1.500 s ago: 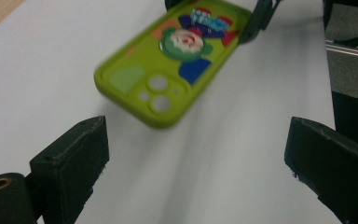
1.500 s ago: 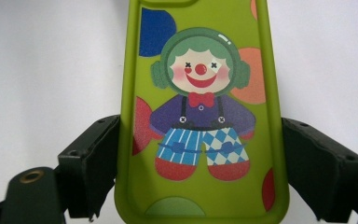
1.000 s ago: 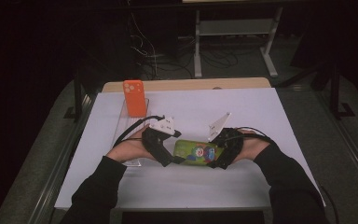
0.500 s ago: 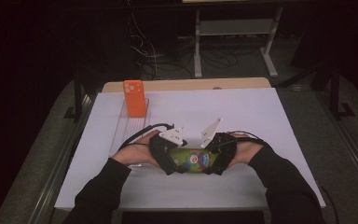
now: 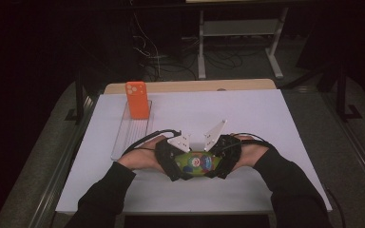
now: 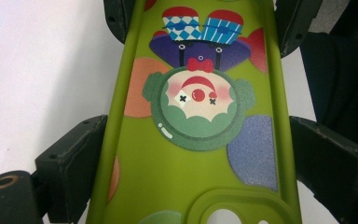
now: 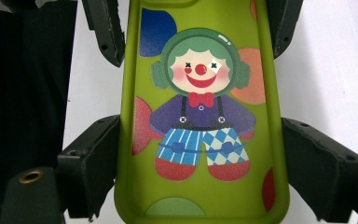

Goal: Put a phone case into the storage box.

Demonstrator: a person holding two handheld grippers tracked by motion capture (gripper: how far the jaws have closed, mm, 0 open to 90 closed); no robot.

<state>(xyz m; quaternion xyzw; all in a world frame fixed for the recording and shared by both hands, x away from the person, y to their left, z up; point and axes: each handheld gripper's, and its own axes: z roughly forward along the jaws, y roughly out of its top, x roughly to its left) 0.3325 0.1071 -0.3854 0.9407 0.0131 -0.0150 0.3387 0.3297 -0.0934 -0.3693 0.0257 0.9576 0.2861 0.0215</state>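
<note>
We hold the green clown phone case [image 5: 196, 164] low over the table [image 5: 266, 123], left tongs [image 5: 173, 164] and right tongs [image 5: 218, 164] each clamped on one end

Soft matt green rubbery phone case [image 6: 186, 177] with printed clown, glittery rough blue patch, matt black plastic gripper [image 5: 171, 164], smooth white worktop [image 5: 266, 118], clear plastic tray [image 5: 123, 142], glossy orange phone [image 5: 137, 99]

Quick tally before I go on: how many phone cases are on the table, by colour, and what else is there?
Green phone case with a clown print, held between both grippers: 1
Orange phone case, standing at the far end of the tray: 1
Clear tray: 1
Total: 3
</note>
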